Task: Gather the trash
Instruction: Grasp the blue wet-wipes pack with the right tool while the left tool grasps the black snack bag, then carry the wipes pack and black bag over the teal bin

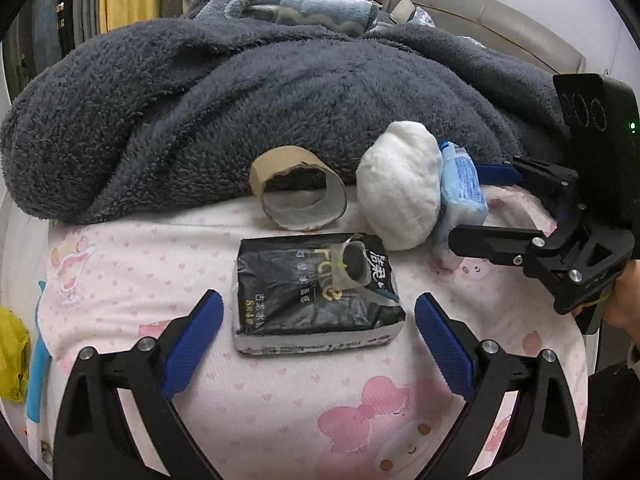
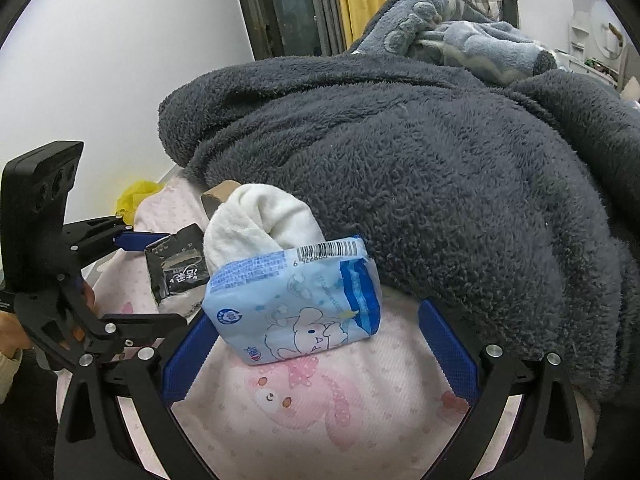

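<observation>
A crumpled black tissue pack lies flat on the pink sheet. My left gripper is open and straddles it, each blue pad a small gap from its sides. Behind it lie a cardboard tube and a white wad. A light blue tissue pack leans against the wad. My right gripper is open around it: the left finger sits at the pack's edge, the right finger stands clear. The left wrist view shows the right gripper at the right edge, the blue pack between its fingers.
A thick dark grey fleece blanket is heaped right behind the objects, with a lighter blue one on top. Something yellow hangs at the bed's left edge. A person's hand holds the right gripper.
</observation>
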A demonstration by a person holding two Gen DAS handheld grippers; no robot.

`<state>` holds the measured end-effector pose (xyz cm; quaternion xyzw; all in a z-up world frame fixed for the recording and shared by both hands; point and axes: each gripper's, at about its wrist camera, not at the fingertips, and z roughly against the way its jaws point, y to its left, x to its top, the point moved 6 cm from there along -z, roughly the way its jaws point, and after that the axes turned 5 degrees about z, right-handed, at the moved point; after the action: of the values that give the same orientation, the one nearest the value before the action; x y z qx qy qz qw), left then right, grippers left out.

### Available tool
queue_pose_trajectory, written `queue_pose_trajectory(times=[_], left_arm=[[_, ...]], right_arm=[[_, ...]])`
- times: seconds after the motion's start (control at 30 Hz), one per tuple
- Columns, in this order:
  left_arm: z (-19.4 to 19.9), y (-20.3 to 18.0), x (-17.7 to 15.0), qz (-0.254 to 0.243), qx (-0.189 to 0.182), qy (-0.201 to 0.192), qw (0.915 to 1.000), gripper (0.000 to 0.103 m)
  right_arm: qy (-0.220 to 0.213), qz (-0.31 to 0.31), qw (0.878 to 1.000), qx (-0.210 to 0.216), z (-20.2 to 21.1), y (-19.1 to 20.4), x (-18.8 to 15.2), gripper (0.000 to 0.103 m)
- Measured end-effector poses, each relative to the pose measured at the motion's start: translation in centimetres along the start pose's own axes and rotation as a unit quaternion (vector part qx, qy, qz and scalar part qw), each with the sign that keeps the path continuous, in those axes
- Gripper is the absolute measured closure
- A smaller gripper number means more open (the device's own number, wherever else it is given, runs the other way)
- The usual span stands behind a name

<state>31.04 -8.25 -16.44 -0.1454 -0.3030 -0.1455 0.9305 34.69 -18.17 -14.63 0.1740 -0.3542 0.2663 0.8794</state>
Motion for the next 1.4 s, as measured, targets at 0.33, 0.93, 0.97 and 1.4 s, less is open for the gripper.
queue_pose_trajectory(times=[0.33,0.93,0.97,1.4], left_arm=[[1.5,0.4,0.3,0.013,-0.005,-0.014,0.9998,0.029],[6.2,3.6,-1.6,0.031,-0.003,-0.034,0.9989,0.028],[6.4,3.9,-1.6,0.034,0.001,-0.035,0.9988,0.028],[11.3,8.9,-4.8,0.066,0.047,-0.058,0.995,0.028]], right_arm=[[0.0,0.005,1.0,0.002,-0.5,0.5,-0.4,0.004],[-0.011,-0.015,1.0,-0.019,-0.1,2.6,0.8,0.029],[-0.011,-0.016,0.999,-0.029,0.0,2.8,0.9,0.029],[-0.034,-0.048,0.991,-0.118,1.0,4.9,2.3,0.029]])
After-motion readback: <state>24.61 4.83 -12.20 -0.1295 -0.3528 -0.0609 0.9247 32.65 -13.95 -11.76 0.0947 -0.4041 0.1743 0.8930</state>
